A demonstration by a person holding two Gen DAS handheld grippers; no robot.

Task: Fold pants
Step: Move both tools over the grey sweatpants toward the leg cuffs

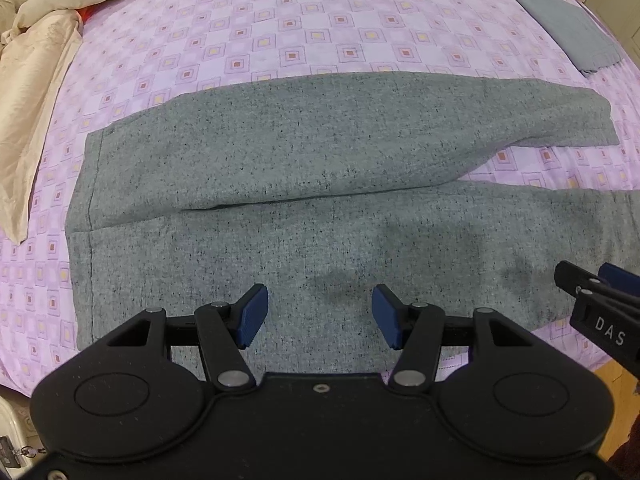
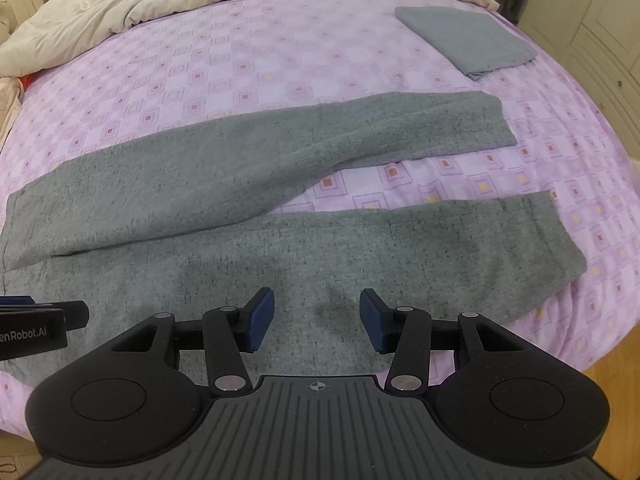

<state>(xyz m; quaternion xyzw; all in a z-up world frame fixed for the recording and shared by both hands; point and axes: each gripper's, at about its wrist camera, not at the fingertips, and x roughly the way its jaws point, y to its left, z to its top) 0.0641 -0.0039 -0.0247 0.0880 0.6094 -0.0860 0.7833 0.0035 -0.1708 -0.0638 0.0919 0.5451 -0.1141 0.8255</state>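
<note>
grey pants (image 1: 280, 184) flat, legs apart

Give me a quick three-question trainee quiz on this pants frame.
1. True or false: the left gripper is clamped on the pants.
2. What lies folded at the far right of the bed? A) grey cloth B) red towel C) white pillow
3. Are the two pant legs stacked or spread apart at the cuffs?

Key: 1 false, both grippers are open above the fabric. 2 A, the folded grey cloth. 3 spread apart.

Speckled grey woven-looking cloth pants (image 1: 280, 160) lie on a smooth printed cotton-like sheet (image 1: 280, 20); tool bodies matt black plastic.
</note>
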